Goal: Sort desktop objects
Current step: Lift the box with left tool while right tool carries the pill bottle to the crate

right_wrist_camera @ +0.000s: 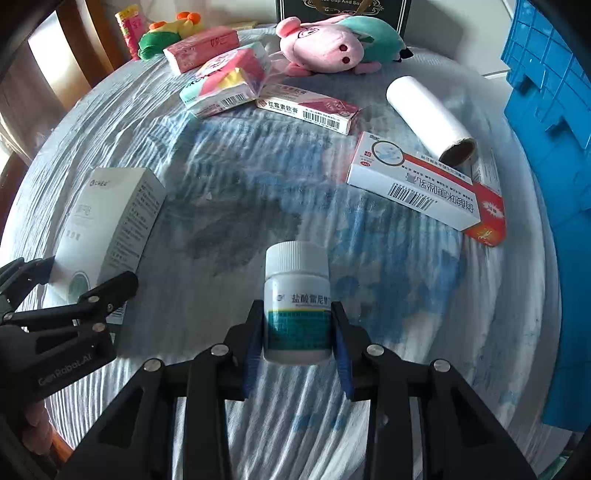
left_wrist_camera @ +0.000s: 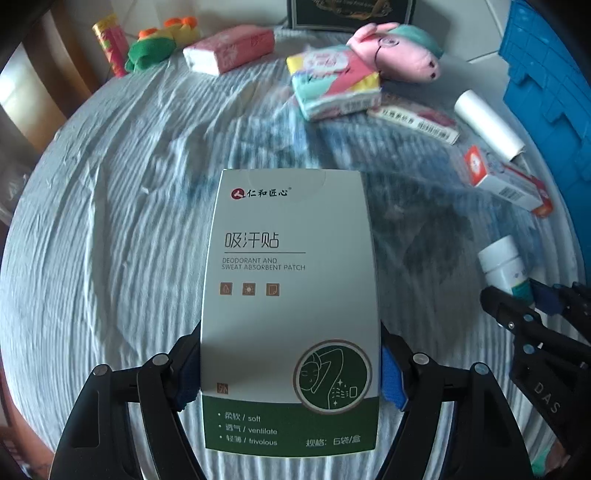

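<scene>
Currently patch box [left_wrist_camera: 290, 314] clamped by left gripper [left_wrist_camera: 291, 373], pill bottle [right_wrist_camera: 297, 302] pinched by right gripper [right_wrist_camera: 297, 343]; smooth bottle likely dropped if squeeze relaxed.

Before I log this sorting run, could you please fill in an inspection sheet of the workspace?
Surface: wrinkled pale blue cloth with darker blotches.
Job's things: patch box in left gripper; pill bottle in right gripper; two medicine boxes, tissue packs, white roll.
Clutter: pig plush, green and yellow toy.
Grippers: both jaws closed on their items.
Cables: nothing seen.
Surroundings: blue crate, dark box.
</scene>
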Tool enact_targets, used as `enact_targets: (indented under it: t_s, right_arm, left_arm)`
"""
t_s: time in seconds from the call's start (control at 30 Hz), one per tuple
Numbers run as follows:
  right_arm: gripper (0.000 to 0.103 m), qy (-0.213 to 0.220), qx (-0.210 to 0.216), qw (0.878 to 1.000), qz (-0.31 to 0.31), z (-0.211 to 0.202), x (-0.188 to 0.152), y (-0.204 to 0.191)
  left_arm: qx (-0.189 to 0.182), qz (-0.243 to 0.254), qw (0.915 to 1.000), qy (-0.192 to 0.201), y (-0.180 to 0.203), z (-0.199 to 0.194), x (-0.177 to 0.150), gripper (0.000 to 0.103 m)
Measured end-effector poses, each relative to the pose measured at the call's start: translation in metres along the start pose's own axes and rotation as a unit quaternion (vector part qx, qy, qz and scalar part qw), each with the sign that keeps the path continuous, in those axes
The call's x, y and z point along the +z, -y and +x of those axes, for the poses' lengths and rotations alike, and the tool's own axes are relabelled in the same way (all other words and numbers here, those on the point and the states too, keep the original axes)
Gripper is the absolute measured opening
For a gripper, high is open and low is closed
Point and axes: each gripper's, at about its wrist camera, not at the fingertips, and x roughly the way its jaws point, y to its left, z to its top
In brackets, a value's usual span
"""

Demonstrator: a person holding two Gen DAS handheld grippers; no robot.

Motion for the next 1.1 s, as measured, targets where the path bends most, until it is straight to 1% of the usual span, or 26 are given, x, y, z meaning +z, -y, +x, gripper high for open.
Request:
enact_targets:
  t_s: [0.1,0.17,0.27,0.37,0.53,0.67,0.77,0.9,0.97,1.03,1.1]
  right_arm:
    - [0.033,0.031,-0.006,1.0,-0.003,-0.027,0.017,-0.003]
    - [0.033,0.051,-0.01,0.999,-0.006,-0.045,0.028,-0.005]
    - [0.033,0.082,-0.016,0.996,-0.009,-0.072,0.044,-0.008]
    - [0.033,0.113,-0.022,0.993,-0.012,-0.1,0.061,-0.011]
    - [0.034,0.194,-0.055,0.979,-0.016,-0.176,0.083,-0.011]
    - [0.033,0.233,-0.084,0.969,-0.002,-0.223,0.088,0.004]
    - [0.033,0.266,-0.095,0.959,0.007,-0.262,0.082,0.029]
    - [0.034,0.304,-0.103,0.947,0.002,-0.305,0.064,0.071]
    - [0.034,0.317,-0.107,0.942,-0.002,-0.321,0.054,0.097]
    - [0.034,0.326,-0.109,0.939,0.001,-0.338,0.04,0.136]
    - [0.034,0.332,-0.113,0.937,0.006,-0.352,0.028,0.173]
  left_arm:
    - [-0.001,0.002,0.9986,0.053,-0.001,-0.04,0.014,0.076]
    - [0.0,0.002,0.9956,0.094,-0.001,-0.072,0.025,0.076]
    - [-0.004,0.002,0.989,0.148,-0.004,-0.12,0.042,0.076]
    - [-0.014,0.005,0.98,0.199,-0.001,-0.166,0.054,0.076]
    - [-0.04,0.017,0.9643,0.261,0.012,-0.228,0.067,0.076]
    - [-0.065,0.025,0.9533,0.294,0.036,-0.267,0.068,0.076]
    - [-0.07,0.028,0.9464,0.314,0.062,-0.292,0.062,0.076]
    - [-0.071,0.027,0.9368,0.341,0.119,-0.326,0.05,0.076]
    - [-0.077,0.025,0.9355,0.344,0.156,-0.339,0.046,0.076]
    - [-0.085,0.027,0.935,0.343,0.197,-0.352,0.043,0.076]
    - [-0.089,0.036,0.9322,0.349,0.242,-0.362,0.04,0.076]
